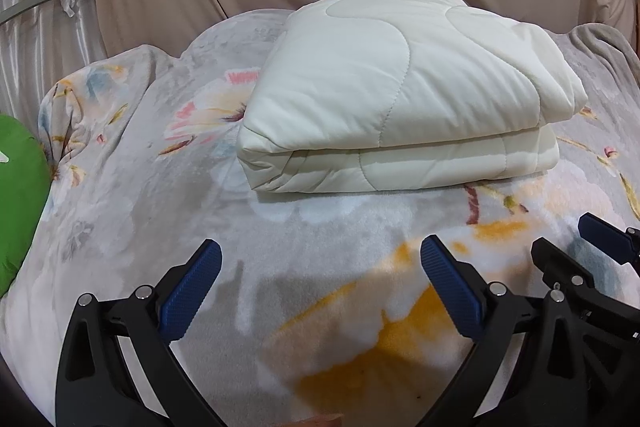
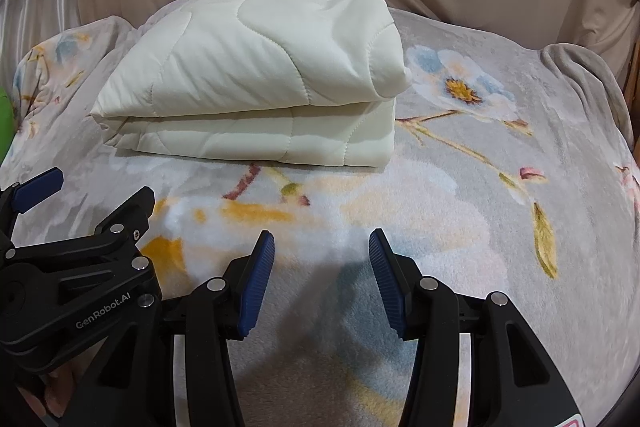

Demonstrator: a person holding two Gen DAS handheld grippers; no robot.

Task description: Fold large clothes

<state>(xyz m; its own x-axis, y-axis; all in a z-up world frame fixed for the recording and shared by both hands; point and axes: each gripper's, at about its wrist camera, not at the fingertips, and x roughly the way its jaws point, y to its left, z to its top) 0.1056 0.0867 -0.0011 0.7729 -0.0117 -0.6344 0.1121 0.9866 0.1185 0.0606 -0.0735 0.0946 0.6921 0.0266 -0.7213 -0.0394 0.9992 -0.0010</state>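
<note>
Left claw [image 1: 320, 251]: fingers spread wide, nothing between them, hovering low over the floral blanket [image 1: 280, 267] that covers the bed. Right claw [image 2: 322, 243]: fingers also apart, narrower gap, empty. The two claws sit side by side, close together; each shows at the edge of the other's view.

White quilted comforter [image 1: 392, 99] lies ahead of both claws, apart from them, with a bare strip of blanket between. From the left claw it sits ahead and slightly right; from the right claw, ahead and left [image 2: 256, 75]. It is folded into a thick, rounded bundle, at least two layers stacked, fold edge facing the claws. The upper layer overhangs loosely at its right end.

Judgement: folding looks essentially complete; the step in hand is likely a tidy or release.

Notes for doing it well:
- If squaring, pinch that loose right corner deep, through all layers; padding is slippery and springy.
- Press down to flatten, do not drag, or the blanket bunches.
- Green object [image 1: 16, 195] far left of the left claw: leave alone.
</note>
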